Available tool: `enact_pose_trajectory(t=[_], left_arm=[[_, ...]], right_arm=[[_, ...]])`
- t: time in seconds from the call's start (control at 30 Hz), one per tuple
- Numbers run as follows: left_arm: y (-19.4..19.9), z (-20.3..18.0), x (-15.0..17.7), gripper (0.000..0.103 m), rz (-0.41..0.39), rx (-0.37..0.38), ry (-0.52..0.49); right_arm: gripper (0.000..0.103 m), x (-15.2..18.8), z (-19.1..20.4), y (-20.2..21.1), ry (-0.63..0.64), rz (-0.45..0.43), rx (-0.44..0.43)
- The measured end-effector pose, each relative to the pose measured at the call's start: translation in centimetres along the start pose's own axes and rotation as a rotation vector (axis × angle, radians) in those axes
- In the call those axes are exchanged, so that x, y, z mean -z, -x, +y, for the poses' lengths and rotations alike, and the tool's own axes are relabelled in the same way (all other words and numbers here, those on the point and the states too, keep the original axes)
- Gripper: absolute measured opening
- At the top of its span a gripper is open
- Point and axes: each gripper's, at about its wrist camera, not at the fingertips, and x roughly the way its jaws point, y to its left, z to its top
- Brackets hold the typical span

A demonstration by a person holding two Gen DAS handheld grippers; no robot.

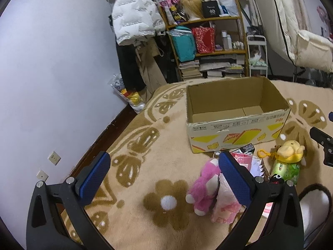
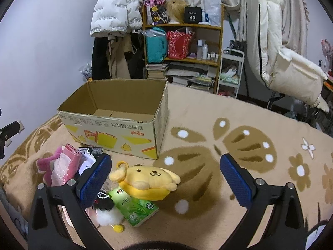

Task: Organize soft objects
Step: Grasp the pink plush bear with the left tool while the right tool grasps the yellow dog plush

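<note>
Left gripper's finger [image 1: 235, 179] covers part of the pink plush [image 1: 203, 189], and the box print [image 2: 116, 125] is too small to read.

A black box [image 2: 193, 14] on the top shelf [image 2: 183, 25] bears a white "40". The cardboard box [image 2: 116, 129] carries red and black printed characters, upside down and too small to read.

A wooden shelf [image 2: 183, 26] of books stands beside a white puffer jacket [image 2: 113, 6].
</note>
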Motion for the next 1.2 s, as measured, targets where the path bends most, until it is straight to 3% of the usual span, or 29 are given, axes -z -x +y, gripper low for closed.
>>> enact_pose_trajectory(t=[0.3, 0.73, 1.03, 1.2], left_arm=[[-3.1, -1.7, 0.2, 0.103, 0.102, 0.047, -0.038], [-8.3, -3.1, 1.5, 0.103, 0.26, 0.037, -0.073], [-12.2, -3.1, 3.1, 0.103, 0.419, 0.107, -0.069], [-13.0, -3.4, 3.7, 0.103, 0.451, 0.131, -0.048]], right_arm=[[0.103, -0.9, 0.9, -3.2, -0.027, 0.057, -0.06], [0.103, -0.3, 1.7, -7.3, -0.027, 0.134, -0.112], [0.103, 0.1, 0.8, -9.9, -0.067, 0.199, -0.164], [0.103, 0.3, 0.0, -10.6, -0.11, 0.216, -0.16]])
